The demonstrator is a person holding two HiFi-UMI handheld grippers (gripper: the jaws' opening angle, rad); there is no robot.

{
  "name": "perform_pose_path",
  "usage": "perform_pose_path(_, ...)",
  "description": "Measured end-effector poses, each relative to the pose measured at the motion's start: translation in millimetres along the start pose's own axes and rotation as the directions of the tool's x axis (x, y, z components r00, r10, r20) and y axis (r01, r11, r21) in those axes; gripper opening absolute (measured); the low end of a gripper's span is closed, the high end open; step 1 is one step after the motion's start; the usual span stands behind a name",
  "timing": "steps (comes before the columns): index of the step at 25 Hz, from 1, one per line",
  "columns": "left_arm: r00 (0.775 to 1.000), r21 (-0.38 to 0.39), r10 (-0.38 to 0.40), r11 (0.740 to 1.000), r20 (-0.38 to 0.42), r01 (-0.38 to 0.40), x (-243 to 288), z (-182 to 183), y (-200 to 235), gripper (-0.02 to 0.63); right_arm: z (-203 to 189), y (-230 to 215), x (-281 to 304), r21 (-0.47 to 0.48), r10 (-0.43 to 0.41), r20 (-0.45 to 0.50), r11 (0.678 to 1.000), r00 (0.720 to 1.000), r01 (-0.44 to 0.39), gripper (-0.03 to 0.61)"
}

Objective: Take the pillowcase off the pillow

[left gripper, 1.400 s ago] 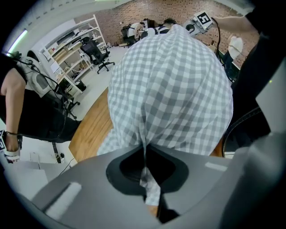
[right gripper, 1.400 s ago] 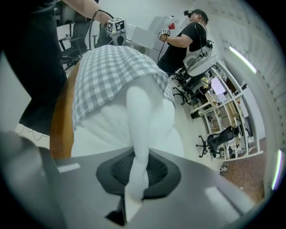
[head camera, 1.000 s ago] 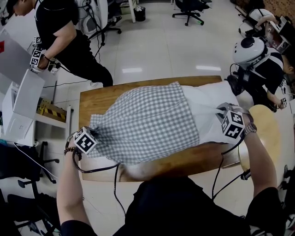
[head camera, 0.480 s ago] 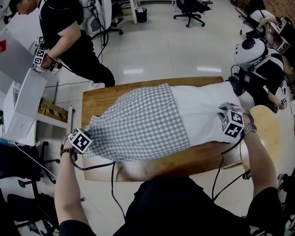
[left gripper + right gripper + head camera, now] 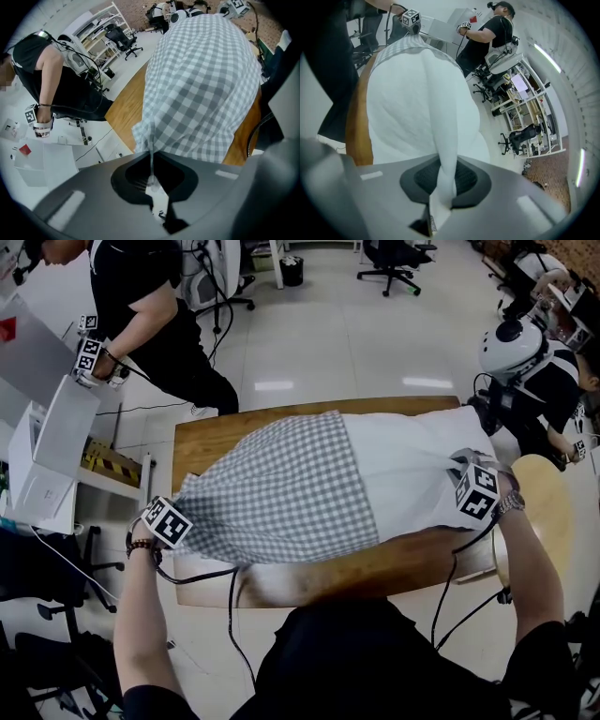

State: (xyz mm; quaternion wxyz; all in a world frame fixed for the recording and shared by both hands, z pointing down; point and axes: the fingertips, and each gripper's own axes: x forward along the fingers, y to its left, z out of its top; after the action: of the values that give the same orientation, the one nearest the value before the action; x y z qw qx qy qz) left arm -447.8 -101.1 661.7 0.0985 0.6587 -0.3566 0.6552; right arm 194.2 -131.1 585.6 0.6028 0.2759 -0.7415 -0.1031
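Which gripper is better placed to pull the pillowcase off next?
Left. The left gripper is shut on the pillowcase corner at its far end, while the right gripper pinches the pillow, anchoring it.

Pillowcase [image 5: 281,488]: checked woven cloth, matt, lightly creased. Pillow [image 5: 403,470]: plain white cloth, smooth. Counter [image 5: 206,442]: wood, low sheen. Floor [image 5: 328,343]: pale, glossy, reflects lamps. Left tool [image 5: 151,176], right tool [image 5: 443,187]: matt grey plastic.
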Motion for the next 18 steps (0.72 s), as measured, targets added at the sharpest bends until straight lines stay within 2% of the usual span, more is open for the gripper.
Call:
perform_pose_path(1,1.0,0.008,0.012,1.0,0.023,-0.012,-2.1,4.2,2.1,0.014,4.0,-2.6,-2.9,0.003,0.0,0.013,1.0,1.0,0.0,0.05)
perform_pose_path(3,0.997,0.027,0.019,0.999,0.072,-0.021,-5.4,13.9,2.1,0.027,12.0,-5.9,-8.7,0.012,0.004,0.046,1.0,0.999,-0.005,0.122)
perform_pose_path(6,0.991,0.054,-0.027,0.998,0.128,0.02,-10.9,26.9,-7.8,0.159,20.1,-5.6,-20.5,0.003,0.037,0.065,0.999,0.997,-0.037,0.207)
perform_pose_path(9,0.984,0.079,-0.067,0.995,0.165,0.055,-21.7,41.0,-18.5,0.225,27.5,-6.7,-39.7,-0.024,0.056,0.064,0.998,0.996,-0.054,0.221)
perform_pose_path(13,0.978,0.134,-0.06,0.99,0.2,0.033,-43.1,67.0,-29.6,0.235,42.5,-8.8,-64.7,-0.058,0.068,0.069,0.996,0.995,-0.064,0.247)
perform_pose_path(18,0.964,0.189,-0.072,0.982,0.256,0.023,-66.8,96.0,-38.0,0.268,87.9,-3.0,-94.7,-0.098,0.11,0.157,0.991,0.981,-0.095,0.281)
